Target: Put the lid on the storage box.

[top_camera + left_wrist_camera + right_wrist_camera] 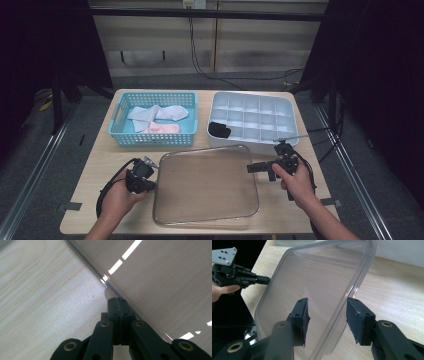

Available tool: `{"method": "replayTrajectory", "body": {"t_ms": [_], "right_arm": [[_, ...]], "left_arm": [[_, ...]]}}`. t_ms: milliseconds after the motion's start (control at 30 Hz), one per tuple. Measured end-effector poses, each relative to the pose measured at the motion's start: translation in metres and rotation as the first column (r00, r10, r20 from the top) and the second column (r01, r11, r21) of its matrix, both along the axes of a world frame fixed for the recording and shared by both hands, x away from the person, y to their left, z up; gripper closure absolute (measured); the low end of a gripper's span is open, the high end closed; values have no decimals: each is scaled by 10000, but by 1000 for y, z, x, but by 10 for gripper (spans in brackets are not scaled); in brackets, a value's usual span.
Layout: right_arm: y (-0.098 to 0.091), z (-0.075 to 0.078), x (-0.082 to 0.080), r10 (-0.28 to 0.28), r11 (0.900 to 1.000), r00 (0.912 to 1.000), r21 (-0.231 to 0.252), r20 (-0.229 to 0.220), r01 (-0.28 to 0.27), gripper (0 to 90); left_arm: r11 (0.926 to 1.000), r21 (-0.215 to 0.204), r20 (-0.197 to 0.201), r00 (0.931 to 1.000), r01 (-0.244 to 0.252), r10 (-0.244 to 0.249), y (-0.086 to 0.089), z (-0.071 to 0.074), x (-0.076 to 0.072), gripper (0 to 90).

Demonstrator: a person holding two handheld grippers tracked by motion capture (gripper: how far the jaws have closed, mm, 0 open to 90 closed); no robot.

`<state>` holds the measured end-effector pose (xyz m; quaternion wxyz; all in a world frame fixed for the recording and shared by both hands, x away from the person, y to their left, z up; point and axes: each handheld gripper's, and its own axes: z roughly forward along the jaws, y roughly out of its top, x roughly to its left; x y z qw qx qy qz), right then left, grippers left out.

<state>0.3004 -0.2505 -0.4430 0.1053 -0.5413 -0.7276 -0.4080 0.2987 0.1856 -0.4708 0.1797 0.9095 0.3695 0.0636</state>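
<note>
A large clear plastic lid [205, 185] lies across the front middle of the wooden table [100, 165]. My left gripper [154, 181] sits at its left edge; in the left gripper view its jaws [117, 302] are pressed together at the lid's rim [162, 277]. The right gripper view shows that same gripper [265, 279] touching the far rim, and the lid [312, 277] looks raised on that side. My right gripper [250, 168] is at the lid's right edge. Its jaws [327, 312] straddle the rim with a gap on both sides, and the pads do not press on it.
A blue basket [117, 125] at the back left holds pale cloths [160, 114] and a pink one [162, 128]. A white divided box [252, 94] at the back right has a black item [219, 130] in a front-left compartment. The table's front edge is close behind the lid.
</note>
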Motion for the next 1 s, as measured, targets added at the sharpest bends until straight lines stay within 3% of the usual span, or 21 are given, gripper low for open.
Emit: {"method": "replayTrajectory", "body": {"t_ms": [133, 467, 667, 1000], "right_arm": [[-1, -1, 0, -94, 9998, 9999, 150, -52, 95, 530], [1, 2, 1, -99, 9999, 9999, -13, -56, 99, 540], [2, 2, 1, -72, 9994, 10000, -342, 11, 73, 584], [0, 7, 1, -151, 9998, 9999, 94, 15, 151, 592]], "left_arm": [[10000, -27, 0, 10000, -24, 24, 0, 0, 0, 900], [10000, 8, 41, 10000, 40, -40, 0, 0, 0, 900], [10000, 4, 94, 9999, 69, -69, 0, 0, 0, 900], [10000, -59, 99, 9999, 19, -18, 2, 0, 0, 900]]}}
